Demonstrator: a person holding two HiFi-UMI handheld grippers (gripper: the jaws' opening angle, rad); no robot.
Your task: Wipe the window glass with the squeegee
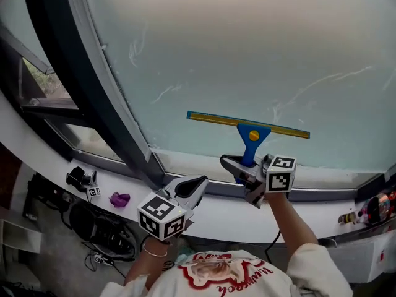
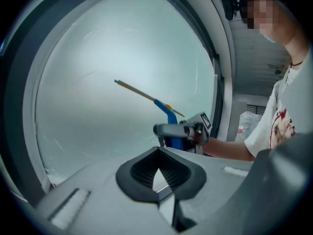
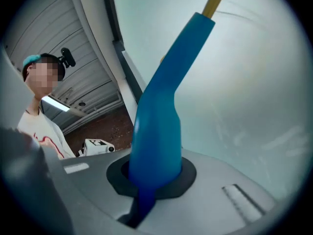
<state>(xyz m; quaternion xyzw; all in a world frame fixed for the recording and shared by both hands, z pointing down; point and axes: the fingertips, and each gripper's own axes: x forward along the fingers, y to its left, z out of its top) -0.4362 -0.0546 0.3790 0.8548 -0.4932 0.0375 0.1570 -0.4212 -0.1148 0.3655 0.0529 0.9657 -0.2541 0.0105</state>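
Workroom — big window (image 1: 247,48), cables (image 1: 114,243) on floor (image 1: 49,265).

Head view steeply down, gripper views close, all share squeegee (image 1: 250,135)

Left gripper (image 1: 197,184), right gripper (image 1: 230,164): grey shells, black ribbed pads (image 2: 134,173), a black-and-white marker cube (image 1: 162,216) behind the jaws. White short-sleeved T-shirt (image 1: 309,274), red print (image 1: 216,278). Thin bracelet (image 1: 153,251) behind left cube.
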